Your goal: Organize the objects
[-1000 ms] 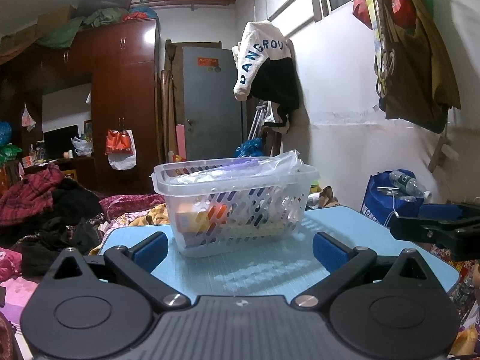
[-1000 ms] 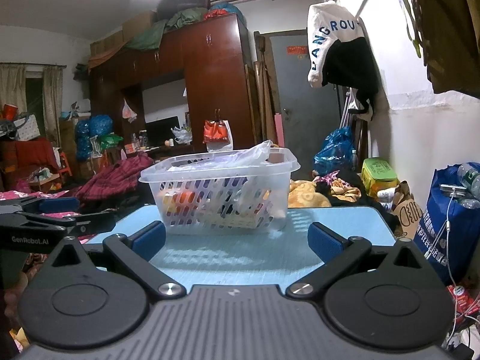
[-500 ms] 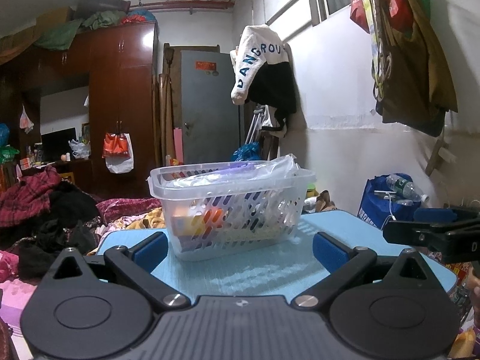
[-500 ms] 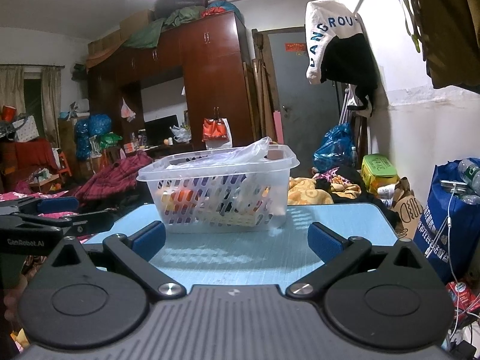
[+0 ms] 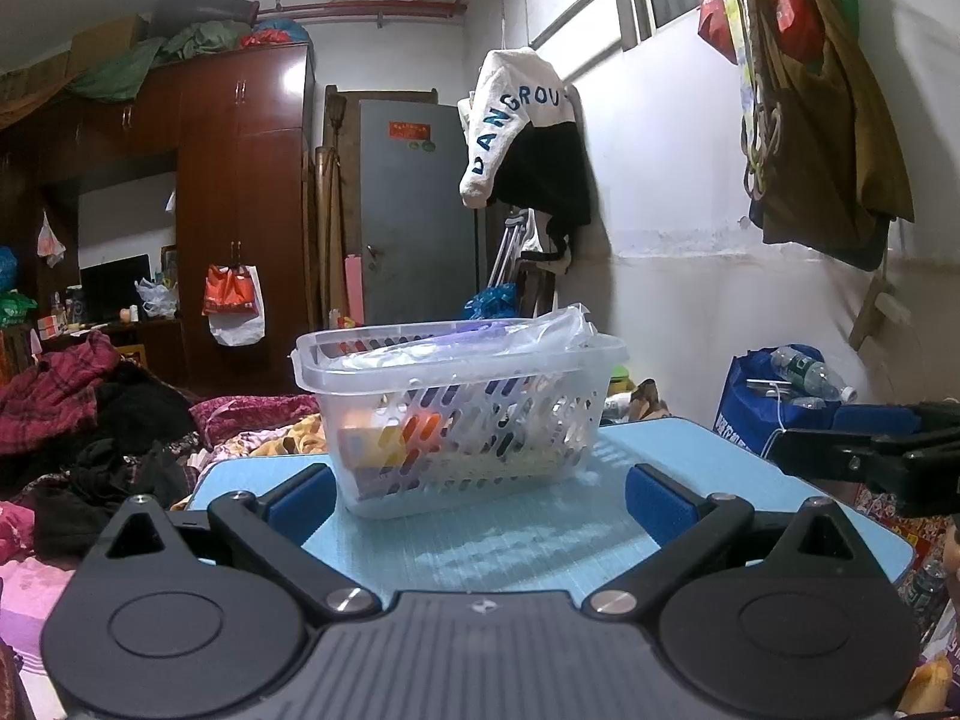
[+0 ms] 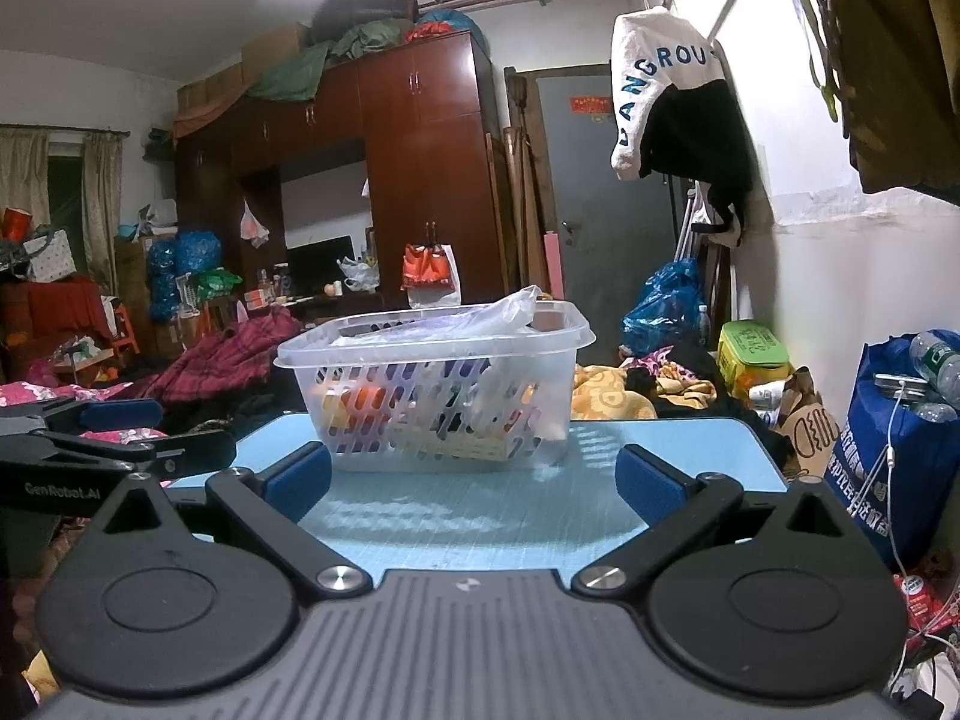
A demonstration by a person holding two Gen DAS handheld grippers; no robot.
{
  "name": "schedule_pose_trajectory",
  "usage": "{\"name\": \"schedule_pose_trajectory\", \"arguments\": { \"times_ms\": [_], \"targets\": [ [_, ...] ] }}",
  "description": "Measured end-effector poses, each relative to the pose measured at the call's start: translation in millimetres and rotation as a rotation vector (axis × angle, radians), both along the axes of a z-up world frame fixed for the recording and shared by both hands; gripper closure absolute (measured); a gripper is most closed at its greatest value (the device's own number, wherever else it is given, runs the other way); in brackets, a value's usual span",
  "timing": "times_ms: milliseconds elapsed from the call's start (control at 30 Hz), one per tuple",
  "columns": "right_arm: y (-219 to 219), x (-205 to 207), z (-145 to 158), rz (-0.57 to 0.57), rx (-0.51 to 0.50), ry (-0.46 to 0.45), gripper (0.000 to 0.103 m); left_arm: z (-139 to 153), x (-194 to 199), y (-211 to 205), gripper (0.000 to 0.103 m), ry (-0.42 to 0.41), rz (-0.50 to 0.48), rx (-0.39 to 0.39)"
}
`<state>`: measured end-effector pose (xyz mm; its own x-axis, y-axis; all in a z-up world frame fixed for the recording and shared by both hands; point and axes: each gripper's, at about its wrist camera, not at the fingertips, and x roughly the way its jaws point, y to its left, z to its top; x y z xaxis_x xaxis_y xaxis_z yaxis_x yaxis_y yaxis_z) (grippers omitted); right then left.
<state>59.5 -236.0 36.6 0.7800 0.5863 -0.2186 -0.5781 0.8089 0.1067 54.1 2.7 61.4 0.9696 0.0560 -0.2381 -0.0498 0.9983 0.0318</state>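
A clear plastic basket (image 5: 462, 414) with a slotted wall stands on a light blue table (image 5: 540, 546) in a crowded bedroom, seen from two low cameras that look along each tool's fingers. Its contents are hard to make out: through the slots show orange, yellow and dark shapes that cannot be named, and a crumpled clear plastic bag (image 5: 540, 327) lies across the top and hides what is under it. The near edge of the table is cut off behind the black tool bodies in both views. The left gripper (image 5: 480, 495) is held level and low over the near part of the table, its two blue-padded fingers spread wide apart with nothing between them, pointing at the basket but not touching it. The right gripper (image 6: 474, 480) is held the same way just beside it, fingers also spread wide and empty, aimed at the basket from slightly further right. Each tool shows at the edge of the other's view, only partly in frame. The person's hands are out of sight. The basket sits upright near the middle of the table, its long axis running roughly left to right across both views, one long side facing the cameras. Behind it are a dark wooden wardrobe (image 6: 420, 180), a grey door (image 5: 414, 210) and piles of clothing (image 5: 78, 420).
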Motion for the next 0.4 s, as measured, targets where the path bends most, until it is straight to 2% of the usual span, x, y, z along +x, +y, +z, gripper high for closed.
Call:
{"name": "schedule_pose_trajectory", "arguments": {
  "times_ms": [400],
  "targets": [
    [1.1, -1.8, -0.7, -0.002, -0.001, 0.0, 0.0, -2.3, -0.8, -1.7, 0.0, -0.028, 0.002, -0.002]
  ]
}}
